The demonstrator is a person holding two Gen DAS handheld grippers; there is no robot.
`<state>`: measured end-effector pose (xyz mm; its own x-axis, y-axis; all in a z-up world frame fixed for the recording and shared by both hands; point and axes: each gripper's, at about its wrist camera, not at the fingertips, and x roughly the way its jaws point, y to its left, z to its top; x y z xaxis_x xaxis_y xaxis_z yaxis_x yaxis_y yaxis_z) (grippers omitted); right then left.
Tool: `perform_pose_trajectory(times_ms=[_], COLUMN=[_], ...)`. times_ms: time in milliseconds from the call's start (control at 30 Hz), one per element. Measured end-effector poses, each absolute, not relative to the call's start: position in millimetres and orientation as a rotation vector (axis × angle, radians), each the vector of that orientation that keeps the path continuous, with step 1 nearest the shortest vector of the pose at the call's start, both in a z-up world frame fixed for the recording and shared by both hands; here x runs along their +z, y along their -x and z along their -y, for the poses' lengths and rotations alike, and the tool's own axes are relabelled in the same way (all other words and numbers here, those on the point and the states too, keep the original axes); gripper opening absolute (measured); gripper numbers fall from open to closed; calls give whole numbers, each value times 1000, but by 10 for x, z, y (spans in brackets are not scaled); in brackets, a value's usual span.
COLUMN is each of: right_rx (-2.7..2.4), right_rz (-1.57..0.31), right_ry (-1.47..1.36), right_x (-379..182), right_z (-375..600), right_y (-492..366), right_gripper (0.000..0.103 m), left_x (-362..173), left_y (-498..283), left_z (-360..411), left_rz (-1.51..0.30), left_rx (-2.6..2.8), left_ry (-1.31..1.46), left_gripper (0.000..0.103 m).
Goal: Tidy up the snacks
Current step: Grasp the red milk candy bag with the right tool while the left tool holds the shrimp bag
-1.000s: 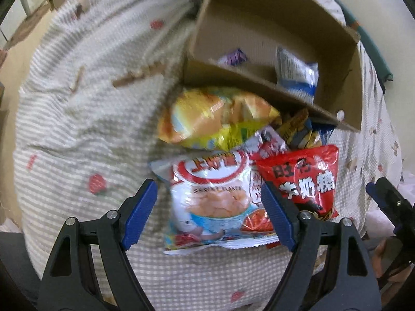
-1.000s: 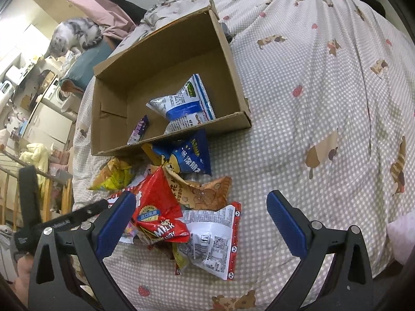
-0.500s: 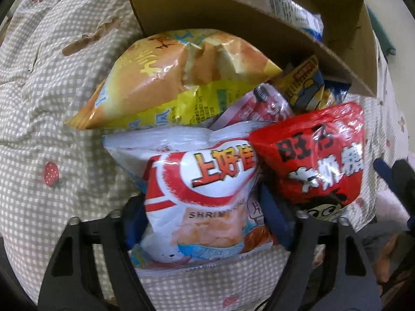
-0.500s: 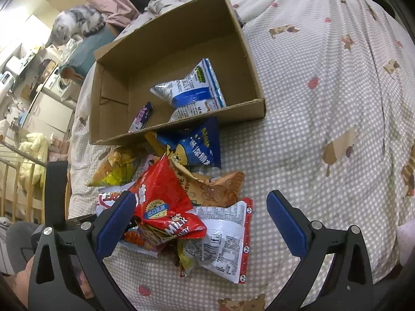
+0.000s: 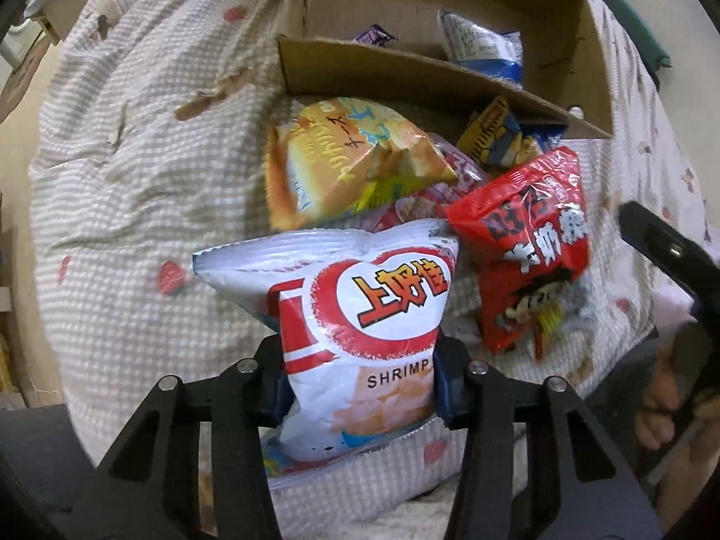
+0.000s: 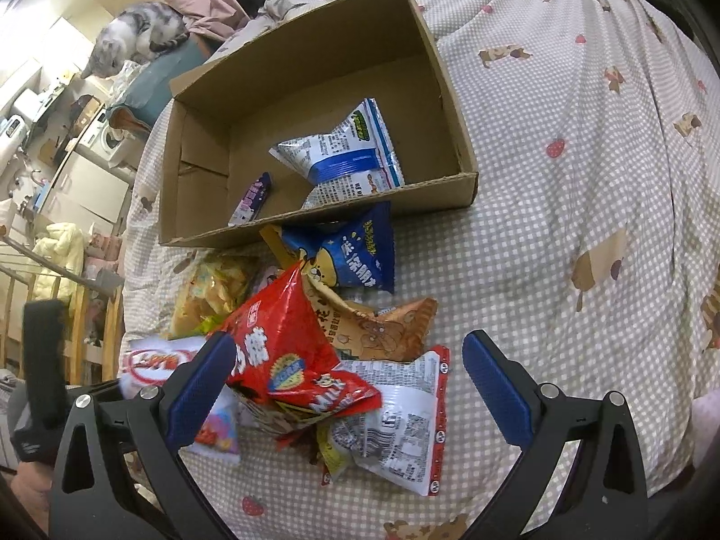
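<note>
Checkered bedding (image 6: 562, 234) carries everything. At lower centre of the left view, the left tool (image 5: 360, 387) is clenched on the shrimp chip bag (image 5: 360, 315). The right tool (image 6: 348, 382) gapes, released, over the red bag (image 6: 288, 351). Beyond, at the frame's upper middle, sits the cardboard box (image 6: 315, 76).

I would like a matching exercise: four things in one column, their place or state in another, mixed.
1. shrimp chip bag
2. white and blue packet
3. right gripper
4. red milk candy bag

a. open
b. inside the cardboard box
c. on the pile outside the box
d. clamped in the left gripper

Pairs: 1-d, 2-b, 3-a, 4-c
</note>
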<state>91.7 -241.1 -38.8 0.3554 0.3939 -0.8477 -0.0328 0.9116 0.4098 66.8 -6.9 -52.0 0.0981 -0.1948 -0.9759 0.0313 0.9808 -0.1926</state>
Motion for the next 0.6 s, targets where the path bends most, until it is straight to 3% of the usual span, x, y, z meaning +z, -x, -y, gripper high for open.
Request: perform_pose_trajectory(times_ms=[433, 600], right_rx=[466, 539], right_rz=[-1236, -1304], right_ry=[49, -49], right_x=[-523, -646], right_z=[1434, 1299], right_y=[-869, -911], right_gripper=[103, 103], left_x=[-331, -244], left_y=[-795, -749], left_z=[-315, -546], left_rz=[-1323, -1282], left_rx=[-30, 31], left_ry=[76, 80], left_gripper=[43, 43])
